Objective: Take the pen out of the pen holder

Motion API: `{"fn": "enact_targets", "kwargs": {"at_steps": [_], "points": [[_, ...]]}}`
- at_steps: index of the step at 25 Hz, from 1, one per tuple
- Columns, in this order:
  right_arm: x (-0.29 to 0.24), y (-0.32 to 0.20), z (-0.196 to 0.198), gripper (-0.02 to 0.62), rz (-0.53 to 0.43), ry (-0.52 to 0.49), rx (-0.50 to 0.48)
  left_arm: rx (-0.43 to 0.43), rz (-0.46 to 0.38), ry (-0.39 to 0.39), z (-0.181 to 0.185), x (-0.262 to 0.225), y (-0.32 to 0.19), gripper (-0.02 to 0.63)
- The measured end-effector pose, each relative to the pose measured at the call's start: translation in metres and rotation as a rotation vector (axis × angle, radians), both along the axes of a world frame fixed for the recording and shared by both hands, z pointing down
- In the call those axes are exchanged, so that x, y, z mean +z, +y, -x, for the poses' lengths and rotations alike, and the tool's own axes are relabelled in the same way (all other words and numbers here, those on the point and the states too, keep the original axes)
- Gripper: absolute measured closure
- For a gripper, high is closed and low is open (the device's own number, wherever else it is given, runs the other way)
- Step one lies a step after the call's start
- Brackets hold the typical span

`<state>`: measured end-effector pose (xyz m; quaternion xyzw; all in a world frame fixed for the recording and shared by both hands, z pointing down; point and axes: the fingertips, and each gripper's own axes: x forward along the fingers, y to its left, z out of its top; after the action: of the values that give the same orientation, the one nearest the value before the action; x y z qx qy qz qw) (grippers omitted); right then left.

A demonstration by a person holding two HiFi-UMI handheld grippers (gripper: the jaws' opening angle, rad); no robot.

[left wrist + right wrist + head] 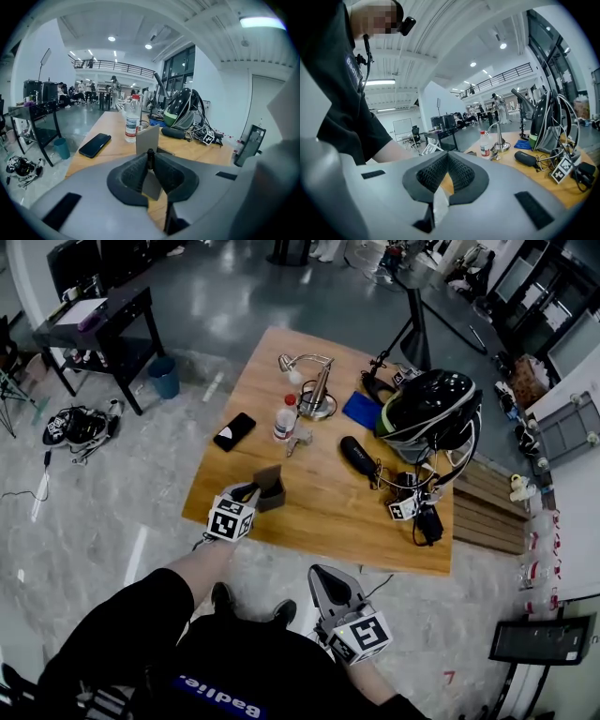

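A grey box-shaped pen holder [270, 487] stands near the front left corner of the wooden table [328, 521]. My left gripper [251, 494] reaches over it from the front left. In the left gripper view the jaws [150, 157] are closed on the black top of a pen [150, 153], with the pen holder's grey wall [148, 137] just behind and below. The pen does not show in the head view. My right gripper [324, 576] hangs off the table, in front of its front edge. Its jaws [447, 155] meet at the tips with nothing between them.
On the table stand a black phone [234, 431], a water bottle [285, 418], a desk lamp [317, 390], a blue cloth [361, 411], a black case [357, 456], a black and green helmet [431, 409] and tangled cables with a marker cube [405, 508].
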<state>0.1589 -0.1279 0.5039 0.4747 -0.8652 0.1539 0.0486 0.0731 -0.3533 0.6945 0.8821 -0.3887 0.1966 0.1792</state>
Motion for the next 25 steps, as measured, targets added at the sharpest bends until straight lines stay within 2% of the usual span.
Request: {"fn": "enact_targets", "kwargs": {"at_steps": [6, 13, 18, 25], "points": [[-0.003, -0.003, 0.004, 0.595, -0.027, -0.005, -0.009, 0.049, -0.071, 0.013, 0.002, -0.031, 0.011, 0.555], [-0.014, -0.009, 0.010, 0.595, -0.068, -0.019, -0.025, 0.098, -0.158, 0.065, 0.018, -0.094, 0.035, 0.555], [-0.017, -0.013, 0.015, 0.595, -0.073, -0.025, -0.029, 0.124, -0.203, 0.124, 0.028, -0.148, 0.070, 0.555], [-0.019, -0.017, 0.030, 0.595, -0.072, -0.018, -0.063, 0.183, -0.281, 0.125, 0.033, -0.203, 0.127, 0.557]]}}
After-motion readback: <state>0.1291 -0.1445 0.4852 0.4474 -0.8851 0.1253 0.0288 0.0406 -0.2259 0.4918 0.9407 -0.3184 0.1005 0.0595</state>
